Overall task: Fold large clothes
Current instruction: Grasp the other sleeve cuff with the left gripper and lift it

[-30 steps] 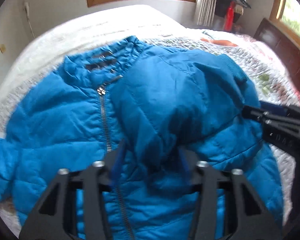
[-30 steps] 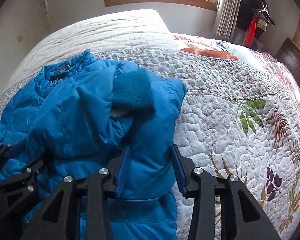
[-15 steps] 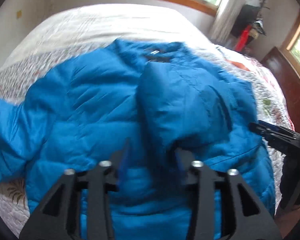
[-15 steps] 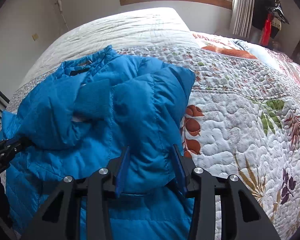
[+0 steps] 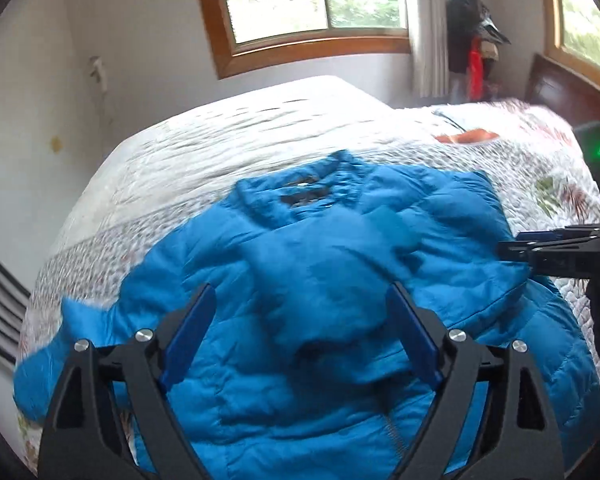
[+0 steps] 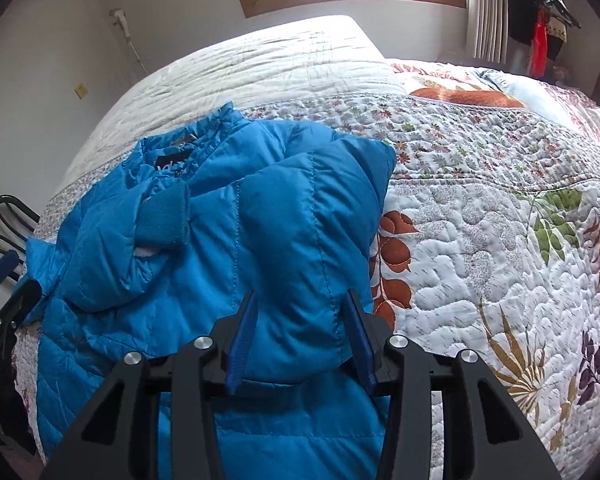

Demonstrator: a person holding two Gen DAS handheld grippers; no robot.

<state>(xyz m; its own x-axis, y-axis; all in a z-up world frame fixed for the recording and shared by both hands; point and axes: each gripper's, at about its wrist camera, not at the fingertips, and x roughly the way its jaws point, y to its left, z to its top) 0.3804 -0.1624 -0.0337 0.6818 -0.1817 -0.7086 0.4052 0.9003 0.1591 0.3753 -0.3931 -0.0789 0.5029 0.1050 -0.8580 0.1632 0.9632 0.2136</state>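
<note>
Now the left gripper (image 5: 298, 332) has just opened off the sleeve (image 5: 320, 300) folded across the blue jacket (image 6: 228, 240), empty, while the right gripper (image 6: 302, 332) clamps the jacket's side fold, so one sleeve appears placed

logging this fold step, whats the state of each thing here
blue jacket: on the bed, right sleeve folded across its front, left sleeve out flat
sleeve cuff: resting on the chest
left gripper: jaws wide, just been opening, nothing between them
right gripper: jaws closed on the jacket's folded edge
quilt: spread flat
</note>
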